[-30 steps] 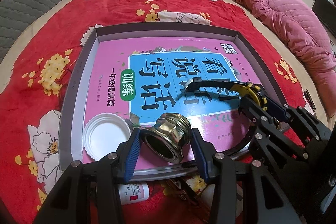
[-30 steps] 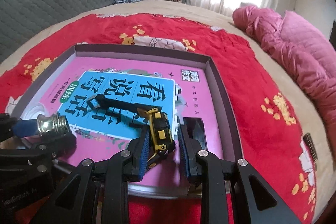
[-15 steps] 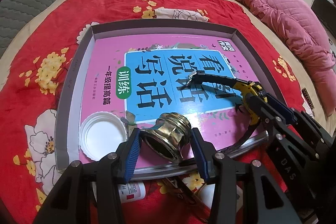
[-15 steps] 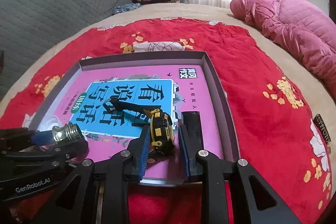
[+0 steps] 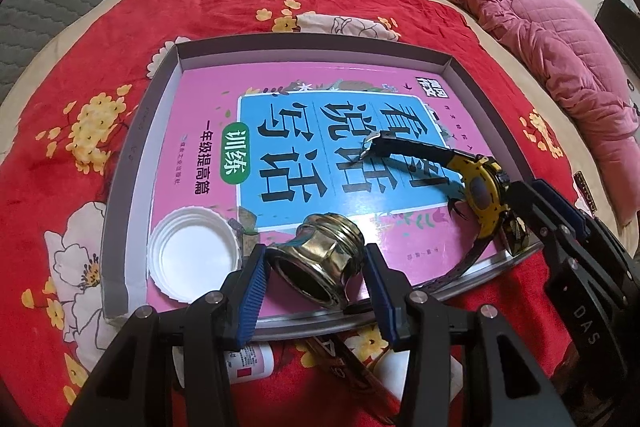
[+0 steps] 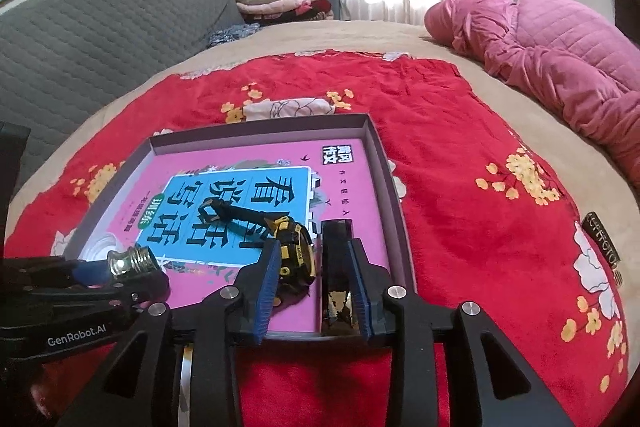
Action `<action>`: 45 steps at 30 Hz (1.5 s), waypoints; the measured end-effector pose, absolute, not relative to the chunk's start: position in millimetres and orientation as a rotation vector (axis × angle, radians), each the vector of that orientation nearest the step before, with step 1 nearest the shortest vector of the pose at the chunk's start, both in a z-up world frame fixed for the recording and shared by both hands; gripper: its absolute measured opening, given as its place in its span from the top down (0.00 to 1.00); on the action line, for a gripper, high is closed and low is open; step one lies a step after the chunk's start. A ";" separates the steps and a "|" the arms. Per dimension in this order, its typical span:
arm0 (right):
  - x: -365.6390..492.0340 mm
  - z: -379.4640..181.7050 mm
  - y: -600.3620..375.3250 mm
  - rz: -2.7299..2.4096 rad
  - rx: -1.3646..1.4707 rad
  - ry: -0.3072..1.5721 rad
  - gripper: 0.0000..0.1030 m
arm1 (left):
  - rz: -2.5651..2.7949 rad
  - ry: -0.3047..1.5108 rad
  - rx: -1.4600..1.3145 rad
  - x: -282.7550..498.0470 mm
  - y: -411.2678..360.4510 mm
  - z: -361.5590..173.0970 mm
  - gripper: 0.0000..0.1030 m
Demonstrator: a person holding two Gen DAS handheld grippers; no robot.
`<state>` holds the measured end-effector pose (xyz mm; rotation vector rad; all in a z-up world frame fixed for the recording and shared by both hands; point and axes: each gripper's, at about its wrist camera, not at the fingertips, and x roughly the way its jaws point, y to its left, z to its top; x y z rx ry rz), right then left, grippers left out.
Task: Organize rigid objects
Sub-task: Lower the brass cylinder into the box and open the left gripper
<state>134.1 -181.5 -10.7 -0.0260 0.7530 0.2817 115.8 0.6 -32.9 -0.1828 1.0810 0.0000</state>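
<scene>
Brass fitting [image 5: 320,259], threaded at one end and hexagonal at the middle, lies on its side between the blue pads of my left gripper [image 5: 314,291]; both pads press its flanks, so that gripper is closed on it. It sits over the near edge of the pink book [image 5: 208,107], which lies flat inside the grey shallow tray [image 5: 138,131]. White plastic lid [image 5: 192,259], open side up, rests on the book's near-left corner, just beside the fitting and apart from my left pad. Yellow-and-black wristwatch [image 6: 294,253] lies on the book with one strap stretched toward the blue title panel; its case touches the inner face of the left pad of my right gripper [image 6: 316,287]. That gripper's jaws stand apart, wider than the watch, gripping nothing. A dark glossy block [image 6: 336,279] lies along the tray's right side, against my right pad; its nature I cannot tell. The tray rests on a red flowered blanket [image 6: 460,187]. A small white bottle with a red label [image 5: 248,367] lies on the blanket under my left gripper, partly hidden. A pink quilted coat [image 6: 560,67] lies far right, well apart from the tray.
</scene>
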 end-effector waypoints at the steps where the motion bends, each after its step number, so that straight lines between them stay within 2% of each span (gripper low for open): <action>1: 132.8 -9.8 -182.7 0.280 -0.027 0.747 0.65 | 0.001 1.082 -0.186 115.3 1.2 -32.9 0.54; 4: 129.3 -8.7 -187.0 0.274 -0.023 0.737 0.57 | 0.000 1.086 -0.194 114.7 2.5 -32.7 0.54; 14: 122.8 -5.3 -196.4 0.273 -0.004 0.719 0.49 | 0.014 1.085 -0.192 110.4 4.5 -28.8 0.54; 45: 105.3 0.2 -194.0 0.286 -0.036 0.681 0.43 | -0.030 1.055 -0.243 95.6 13.0 -14.4 0.54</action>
